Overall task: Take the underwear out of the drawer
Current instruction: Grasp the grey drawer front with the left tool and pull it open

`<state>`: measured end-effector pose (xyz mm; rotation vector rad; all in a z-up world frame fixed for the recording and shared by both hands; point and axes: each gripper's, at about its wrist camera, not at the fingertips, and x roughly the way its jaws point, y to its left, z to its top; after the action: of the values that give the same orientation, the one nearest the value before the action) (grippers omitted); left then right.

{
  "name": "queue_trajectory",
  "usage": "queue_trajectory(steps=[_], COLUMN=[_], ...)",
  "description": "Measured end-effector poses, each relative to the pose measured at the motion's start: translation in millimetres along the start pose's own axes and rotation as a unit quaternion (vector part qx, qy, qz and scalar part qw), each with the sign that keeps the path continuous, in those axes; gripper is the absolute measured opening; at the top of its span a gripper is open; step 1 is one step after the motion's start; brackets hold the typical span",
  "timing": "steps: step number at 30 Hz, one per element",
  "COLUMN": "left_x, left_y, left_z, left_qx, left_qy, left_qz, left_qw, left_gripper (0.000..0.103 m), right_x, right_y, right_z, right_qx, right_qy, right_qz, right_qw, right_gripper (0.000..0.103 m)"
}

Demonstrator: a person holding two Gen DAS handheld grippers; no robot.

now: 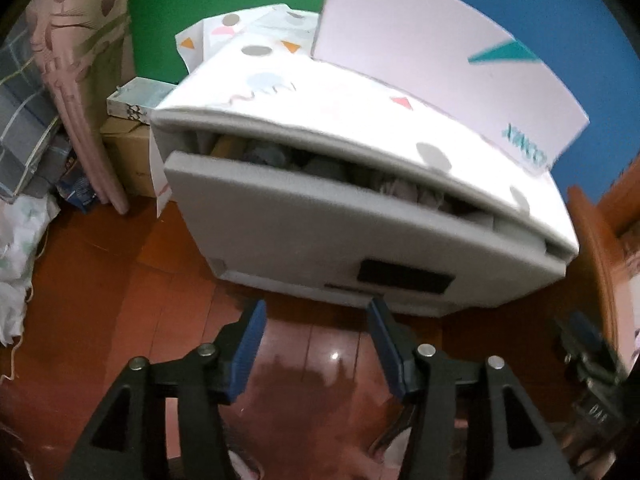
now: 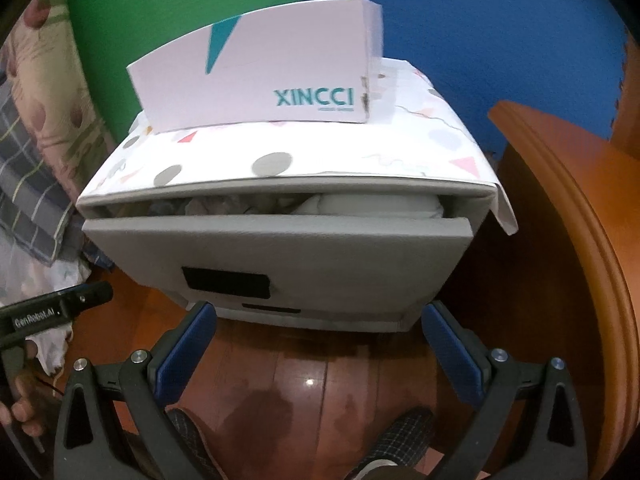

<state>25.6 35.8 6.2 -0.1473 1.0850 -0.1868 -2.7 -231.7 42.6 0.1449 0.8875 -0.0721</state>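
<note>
1. Nearest the lens in the left wrist view, we see the left gripper with its blue pads apart and nothing between them, over the floor just short of the drawer front.
2. In the right wrist view, the right gripper has its jaws spread wider, also empty, low in front of the drawer.
3. The drawer stands slightly pulled out of the white cabinet; folded underwear shows in the gap at its top, pale fabric here, darker bundles in the left view.
4. Only the right view reads the lettering XINCCI on the white box atop the cabinet; the left view shows it blurred.
5. Only the left view shows a cardboard carton and a small box beside the cabinet, plus a pink curtain.
6. Only the right view shows orange-brown wooden furniture at the right, and a hand at the left edge.
7. The floor is glossy reddish wood; green and blue foam mats back the cabinet.
</note>
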Motion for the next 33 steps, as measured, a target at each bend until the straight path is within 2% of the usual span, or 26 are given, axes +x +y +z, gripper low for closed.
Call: queue_trajectory(steps=[6, 9, 14, 18, 29, 33], left_x=[4.0, 5.6, 21.0, 28.6, 57.5, 59.9], left_y=[16.9, 22.6, 37.2, 45.7, 68.0, 67.2], left_z=[26.6, 39.5, 50.9, 57.4, 64.0, 61.8], left_qx=[-0.066, -0.086, -0.149, -0.172, -0.249, -0.252], left_qy=[-0.003, -0.002, 0.02, 0.02, 0.03, 0.023], left_qz=[-0.037, -0.044, -0.08, -0.079, -0.097, -0.087], left_qw=[0.9971, 0.9953, 0.9854, 0.9817, 0.963, 0.9636], left_gripper=[0.056, 0.058, 0.058, 0.058, 0.081, 0.084], right_x=[1.0, 2.2, 3.5, 5.3, 7.2, 7.0], right_y=[-12.5, -15.7, -17.3, -16.8, -15.3, -15.4], right_z=[0.8, 0.6, 0.1, -0.4, -1.8, -1.6], right_qx=[0.023, 0.029, 0.027, 0.024, 0.021, 0.02], right_qy=[0.005, 0.01, 0.014, 0.018, 0.025, 0.024], right_qz=[-0.007, -0.008, -0.011, -0.01, -0.007, -0.007], right_qw=[1.0, 1.0, 0.999, 1.0, 0.999, 0.999], right_gripper=[0.102, 0.102, 0.102, 0.102, 0.102, 0.102])
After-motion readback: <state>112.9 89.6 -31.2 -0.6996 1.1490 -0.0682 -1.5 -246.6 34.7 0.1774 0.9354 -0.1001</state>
